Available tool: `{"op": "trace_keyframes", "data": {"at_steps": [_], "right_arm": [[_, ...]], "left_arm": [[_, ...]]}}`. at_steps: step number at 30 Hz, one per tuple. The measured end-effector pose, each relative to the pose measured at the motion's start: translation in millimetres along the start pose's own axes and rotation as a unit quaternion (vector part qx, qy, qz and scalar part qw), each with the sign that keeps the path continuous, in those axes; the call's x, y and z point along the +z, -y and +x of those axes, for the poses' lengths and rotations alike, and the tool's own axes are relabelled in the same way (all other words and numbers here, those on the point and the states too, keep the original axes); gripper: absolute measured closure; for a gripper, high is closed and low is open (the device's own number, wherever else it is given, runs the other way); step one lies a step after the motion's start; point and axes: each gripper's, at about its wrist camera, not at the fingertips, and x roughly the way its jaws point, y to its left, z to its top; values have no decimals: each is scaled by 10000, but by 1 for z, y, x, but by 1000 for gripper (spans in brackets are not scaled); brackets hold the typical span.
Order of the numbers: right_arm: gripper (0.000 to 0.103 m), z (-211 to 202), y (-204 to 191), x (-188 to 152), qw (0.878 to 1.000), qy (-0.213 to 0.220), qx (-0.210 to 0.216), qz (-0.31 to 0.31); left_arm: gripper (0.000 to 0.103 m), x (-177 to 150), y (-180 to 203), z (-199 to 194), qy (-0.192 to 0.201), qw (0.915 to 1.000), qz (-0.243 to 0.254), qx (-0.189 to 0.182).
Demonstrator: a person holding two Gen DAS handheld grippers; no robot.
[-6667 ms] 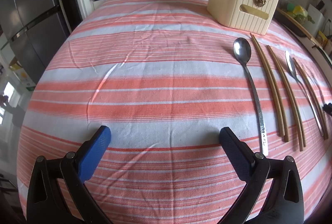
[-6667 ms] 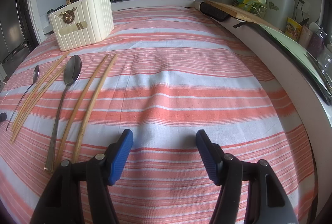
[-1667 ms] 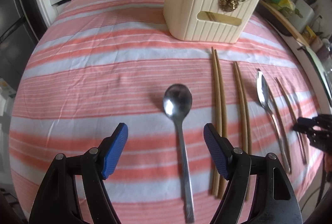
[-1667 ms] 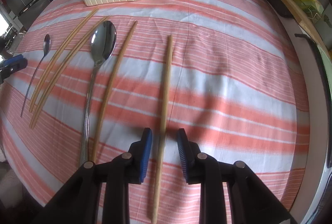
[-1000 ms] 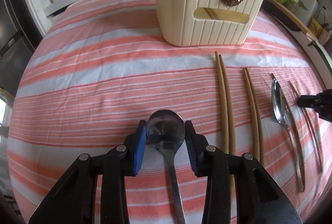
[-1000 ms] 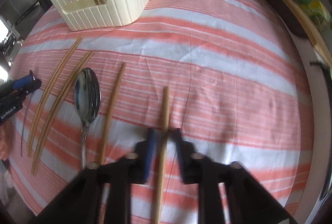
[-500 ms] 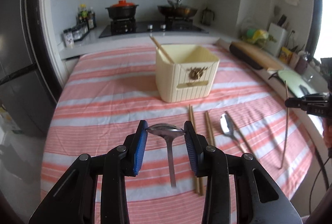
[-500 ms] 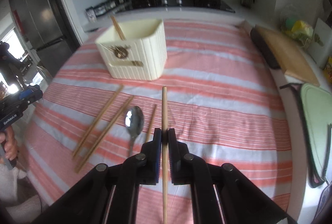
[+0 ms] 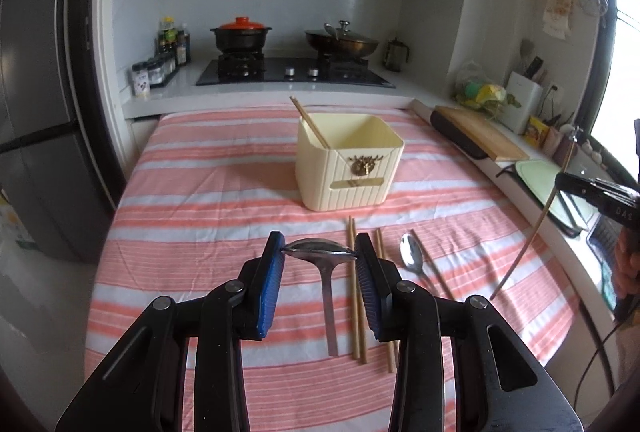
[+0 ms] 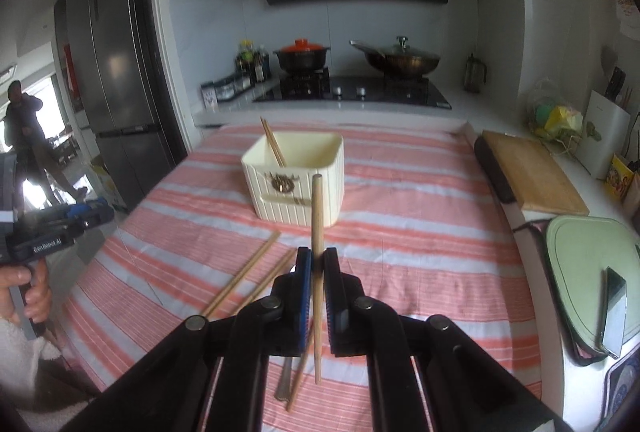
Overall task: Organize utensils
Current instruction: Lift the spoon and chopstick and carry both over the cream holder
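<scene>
Room: kitchen, stove at the back, striped cloth [image 9: 208, 200] on the table.
Left gripper [image 9: 320, 256]: up in the air, pads squeezing the big spoon [image 9: 318, 248] by its bowl.
Holder [image 9: 348, 168]: cream box in the middle of the cloth, one chopstick inside.
On the cloth: chopsticks [image 9: 357, 296] and a small spoon [image 9: 412, 256] in front of the holder.
Right gripper [image 10: 317, 260]: up in the air, pinched tight on one chopstick [image 10: 317, 216].

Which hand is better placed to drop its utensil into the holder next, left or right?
Probably right: its gripper pinches a chopstick already lined up with the holder. The left gripper holds the spoon crosswise by the bowl.
</scene>
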Motion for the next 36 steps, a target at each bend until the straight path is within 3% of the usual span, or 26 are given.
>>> {"op": "trace_keyframes", "data": {"at_steps": [7, 11, 16, 22, 26, 28, 36], "right_arm": [[97, 6, 1, 34, 9998, 195, 89, 12], [97, 17, 0, 64, 9993, 281, 229, 5], [97, 35, -7, 115, 9980, 570, 163, -201], [97, 66, -7, 170, 9912, 1285, 283, -115], [97, 101, -6, 186, 9852, 1680, 314, -132], [97, 126, -5, 189, 9866, 1592, 313, -167], [97, 238, 9, 168, 9994, 83, 269, -225]], "left_arm": [[67, 32, -4, -7, 0, 9999, 33, -101], [67, 73, -6, -4, 78, 9996, 32, -257], [67, 136, -5, 3, 478, 9985, 26, -276], [67, 202, 10, 44, 1044, 9945, 129, 8], [67, 219, 12, 93, 1051, 9944, 58, 45], [67, 221, 10, 118, 885, 9961, -43, 11], [67, 186, 4, 234, -390, 9991, -59, 136]]}}
